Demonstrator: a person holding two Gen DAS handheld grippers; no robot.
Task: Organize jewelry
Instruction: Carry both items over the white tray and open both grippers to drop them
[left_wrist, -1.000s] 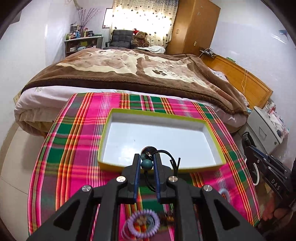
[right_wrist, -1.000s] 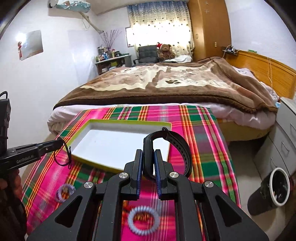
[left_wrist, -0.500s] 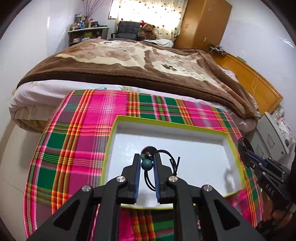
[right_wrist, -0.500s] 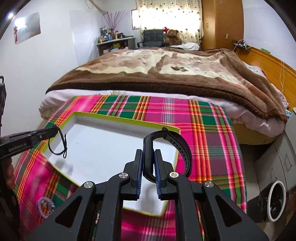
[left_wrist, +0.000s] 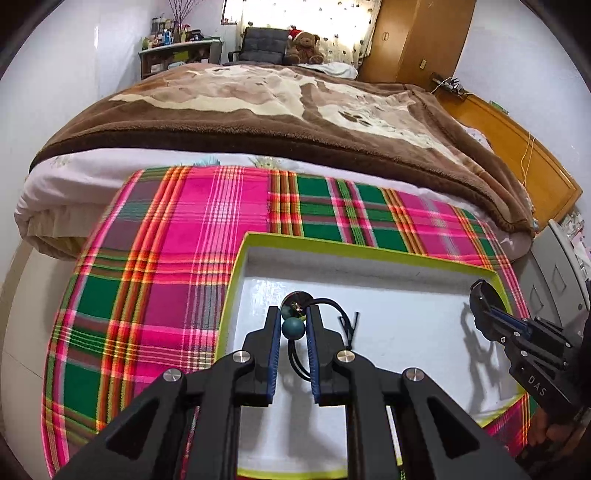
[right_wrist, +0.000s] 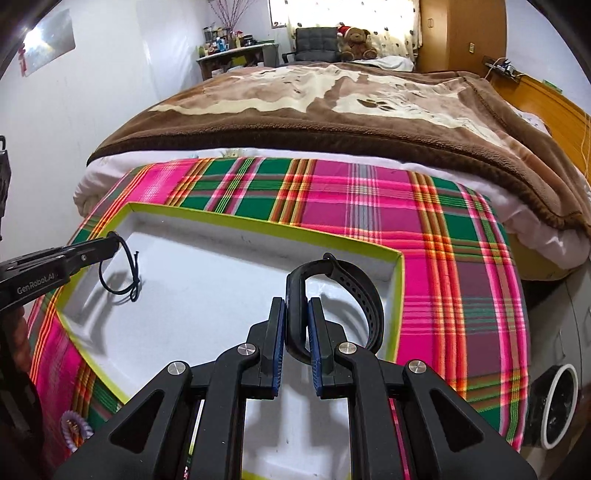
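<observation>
My left gripper is shut on a black cord necklace with a teal bead and holds it over the left part of the white tray with a lime rim. Its cord dangles in the right wrist view, where the left gripper enters from the left. My right gripper is shut on a black wristband over the tray's right part. The right gripper also shows in the left wrist view.
The tray lies on a pink and green plaid cloth over a table. A purple spiral hair tie lies on the cloth at the front left. A bed with a brown blanket stands behind. A grey cabinet is to the right.
Both grippers have moved forward from in front of the tray to over its inside, each still holding its item. The hair ties on the cloth have dropped behind.
</observation>
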